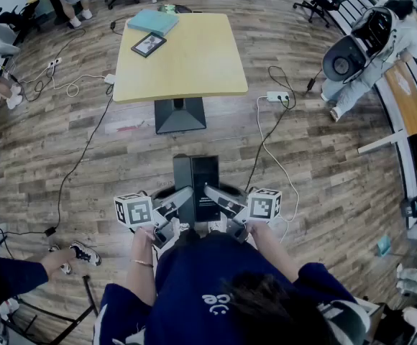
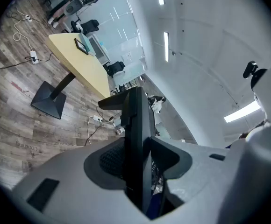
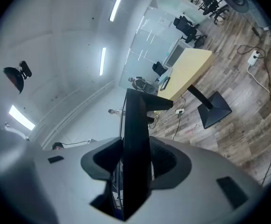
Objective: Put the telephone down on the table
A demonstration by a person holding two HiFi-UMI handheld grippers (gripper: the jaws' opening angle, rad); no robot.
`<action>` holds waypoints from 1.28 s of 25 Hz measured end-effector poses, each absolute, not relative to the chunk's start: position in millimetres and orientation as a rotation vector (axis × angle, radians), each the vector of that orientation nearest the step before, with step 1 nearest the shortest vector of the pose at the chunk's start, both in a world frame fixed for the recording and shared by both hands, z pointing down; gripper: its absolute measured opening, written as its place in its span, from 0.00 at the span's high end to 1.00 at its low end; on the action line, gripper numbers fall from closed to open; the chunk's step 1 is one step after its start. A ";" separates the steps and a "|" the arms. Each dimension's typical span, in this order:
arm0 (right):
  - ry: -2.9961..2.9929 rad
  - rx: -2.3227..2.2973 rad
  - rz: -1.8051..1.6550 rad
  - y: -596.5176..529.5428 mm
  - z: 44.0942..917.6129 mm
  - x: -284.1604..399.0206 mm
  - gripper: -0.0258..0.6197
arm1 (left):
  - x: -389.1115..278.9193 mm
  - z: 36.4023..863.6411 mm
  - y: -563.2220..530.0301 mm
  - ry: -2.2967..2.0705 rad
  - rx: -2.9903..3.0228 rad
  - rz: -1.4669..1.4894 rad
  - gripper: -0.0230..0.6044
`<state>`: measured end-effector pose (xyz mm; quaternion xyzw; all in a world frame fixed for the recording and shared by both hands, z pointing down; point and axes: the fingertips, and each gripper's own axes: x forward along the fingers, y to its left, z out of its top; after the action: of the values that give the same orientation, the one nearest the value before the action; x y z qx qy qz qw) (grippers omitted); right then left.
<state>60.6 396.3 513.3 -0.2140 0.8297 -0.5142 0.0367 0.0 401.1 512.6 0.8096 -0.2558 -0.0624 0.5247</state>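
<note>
One black telephone [image 1: 198, 178] is held in the air above the wooden floor [image 1: 316, 164], just in front of the person's body and well apart from the table [image 1: 194, 63]. It is seen edge-on as a flat dark slab in the left gripper view [image 2: 138, 120] and in the right gripper view [image 3: 134, 125].

The telephone is clamped from both sides. The left hand-held gripper [image 1: 182, 200] is closed on its left side, and its jaws are seen pressed against the slab, with nothing else between them [image 2: 138, 162]. The right hand-held gripper [image 1: 212, 196] is closed on the opposite side in the same way, both pads set against the slab [image 3: 135, 164].

Further ahead, the yellow table is seen on a dark pedestal base [image 1: 181, 115]. A blue book [image 1: 153, 21] and a dark framed picture [image 1: 149, 44] are laid near its far left corner, just beside each other.

A white power strip [image 1: 277, 96] is found on the floor to the right of the table, with cables run from it. Someone's shoe [image 1: 85, 253] is seen at the lower left.
</note>
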 end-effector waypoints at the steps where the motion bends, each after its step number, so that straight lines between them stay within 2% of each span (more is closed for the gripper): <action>1: 2.546 -0.656 -1.578 396.8 512.7 60.5 0.66 | 0.4 513.0 401.6 -0.613 1.935 -0.153 0.69; 24: 2.467 -0.680 -1.533 391.2 514.0 31.2 0.67 | -29.2 518.2 395.3 -0.528 1.956 -0.165 0.69; 32: 2.487 -0.630 -1.554 342.9 523.9 20.0 0.67 | -41.4 524.8 348.7 -0.565 1.962 -0.166 0.69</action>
<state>20.0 342.9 523.9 -0.2095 0.8270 -0.5169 0.0710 -41.4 348.7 524.8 0.8182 -0.2355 -0.0692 0.5199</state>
